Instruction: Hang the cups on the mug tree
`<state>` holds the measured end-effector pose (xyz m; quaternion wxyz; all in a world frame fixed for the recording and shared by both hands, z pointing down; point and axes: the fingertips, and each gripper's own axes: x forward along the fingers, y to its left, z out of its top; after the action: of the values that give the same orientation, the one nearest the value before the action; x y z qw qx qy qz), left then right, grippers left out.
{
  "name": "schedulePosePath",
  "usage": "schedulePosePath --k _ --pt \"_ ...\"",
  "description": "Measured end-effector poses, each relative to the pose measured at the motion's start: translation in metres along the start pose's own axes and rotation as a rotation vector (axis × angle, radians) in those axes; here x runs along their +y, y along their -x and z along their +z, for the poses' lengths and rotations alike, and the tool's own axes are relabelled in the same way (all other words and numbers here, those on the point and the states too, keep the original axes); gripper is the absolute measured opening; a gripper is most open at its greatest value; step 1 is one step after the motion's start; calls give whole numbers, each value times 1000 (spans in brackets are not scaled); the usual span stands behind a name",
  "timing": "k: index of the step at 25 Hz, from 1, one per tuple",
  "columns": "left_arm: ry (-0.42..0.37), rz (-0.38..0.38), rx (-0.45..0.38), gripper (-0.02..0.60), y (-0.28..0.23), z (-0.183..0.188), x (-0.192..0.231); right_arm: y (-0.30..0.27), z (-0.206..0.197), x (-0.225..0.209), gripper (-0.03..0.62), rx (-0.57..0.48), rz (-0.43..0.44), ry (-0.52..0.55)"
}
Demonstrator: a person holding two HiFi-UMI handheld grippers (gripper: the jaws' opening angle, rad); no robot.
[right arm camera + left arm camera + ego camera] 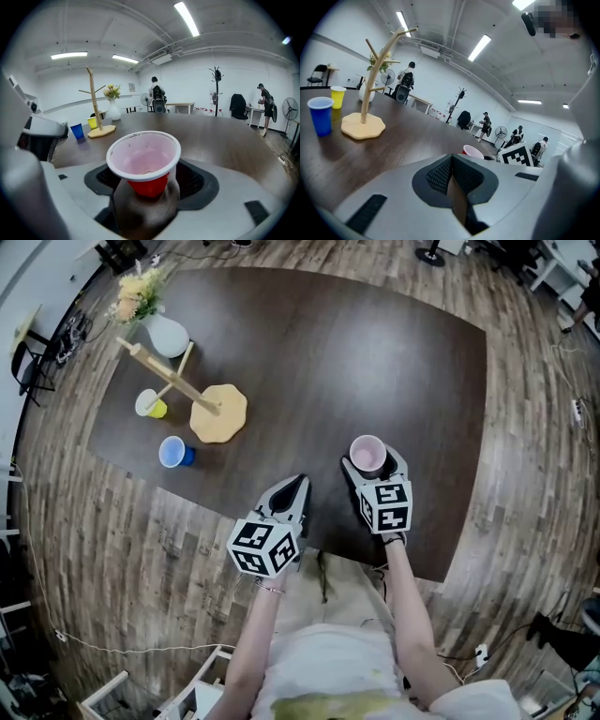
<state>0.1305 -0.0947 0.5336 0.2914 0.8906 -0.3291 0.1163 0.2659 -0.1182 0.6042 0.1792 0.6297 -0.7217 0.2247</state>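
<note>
A red cup (367, 455) with a white inside stands upright on the dark table (375, 352) near its front edge. My right gripper (373, 467) is open around it, a jaw on either side and neither pad pressing; in the right gripper view the cup (144, 159) fills the gap. My left gripper (298, 482) is shut and empty, just left of it. The wooden mug tree (178, 385) stands at the far left on a round base (218, 412), with no cup on its pegs. A blue cup (173, 452) and a yellow cup (151, 406) stand beside it.
A white vase with flowers (167, 334) stands behind the mug tree. The table's front edge (375, 563) runs just below both grippers. Several people, chairs and a coat stand (216, 89) are far off in the room.
</note>
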Motion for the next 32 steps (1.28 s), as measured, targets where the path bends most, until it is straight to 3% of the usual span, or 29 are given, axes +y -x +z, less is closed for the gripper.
schedulePosePath --k 8,18,32 --pt "15 13 -25 23 2 5 2 2 3 -2 310 0 25 0" --pt "7 73 -100 23 16 18 -5 12 46 -2 305 -107 32 77" --pt "-6 200 -241 23 70 57 19 0 126 59 301 -240 152 253"
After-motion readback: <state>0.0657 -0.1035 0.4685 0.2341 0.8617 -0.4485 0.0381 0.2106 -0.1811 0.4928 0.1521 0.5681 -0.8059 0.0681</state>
